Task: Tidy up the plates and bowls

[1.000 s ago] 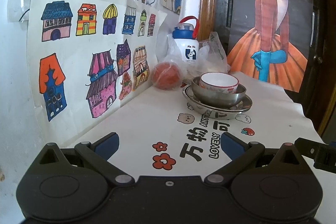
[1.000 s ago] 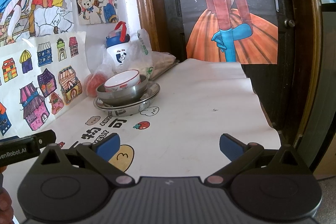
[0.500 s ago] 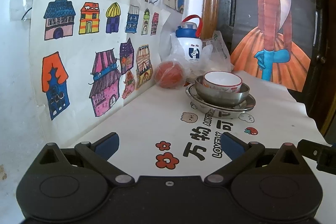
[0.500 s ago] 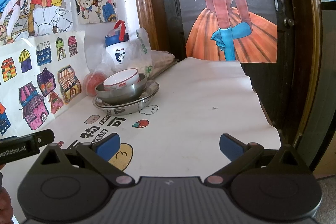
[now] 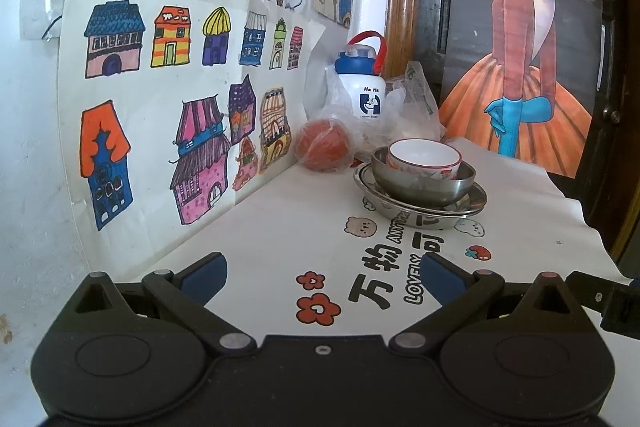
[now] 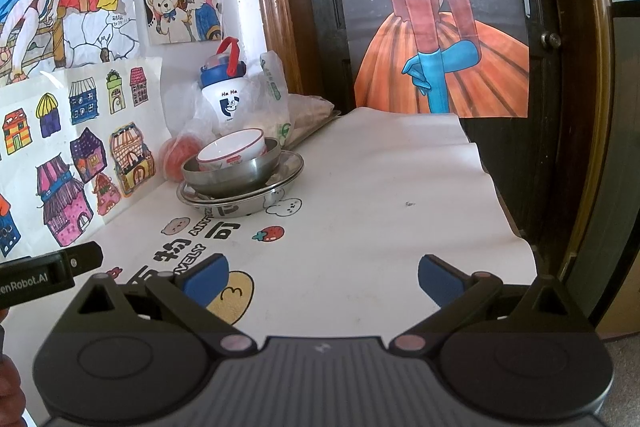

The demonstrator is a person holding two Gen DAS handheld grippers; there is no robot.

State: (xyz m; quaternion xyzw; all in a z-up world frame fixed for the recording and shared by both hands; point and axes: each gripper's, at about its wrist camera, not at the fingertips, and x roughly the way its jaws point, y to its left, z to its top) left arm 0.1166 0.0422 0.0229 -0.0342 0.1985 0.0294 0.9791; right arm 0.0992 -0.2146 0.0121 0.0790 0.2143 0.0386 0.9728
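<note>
A shiny metal plate and a brushed, duller metal bowl are seen, with a glossy white ceramic bowl inside. The table is covered by smooth, matt white printed sheeting. Thin crinkled clear plastic is wrapped around the red ball and the smooth plastic bottle. Matt paper drawings are fixed to the wall, beside a varnished wooden frame. Matt black plastic forms the left gripper and right gripper.

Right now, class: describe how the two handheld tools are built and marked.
The left tool has a black body with round pivot discs, black linkage arms with silver rivets, and blue pads. The right tool matches it but has a grey ribbed body. In the right view, the left tool's side carries white "enRobot.AI" lettering.
</note>
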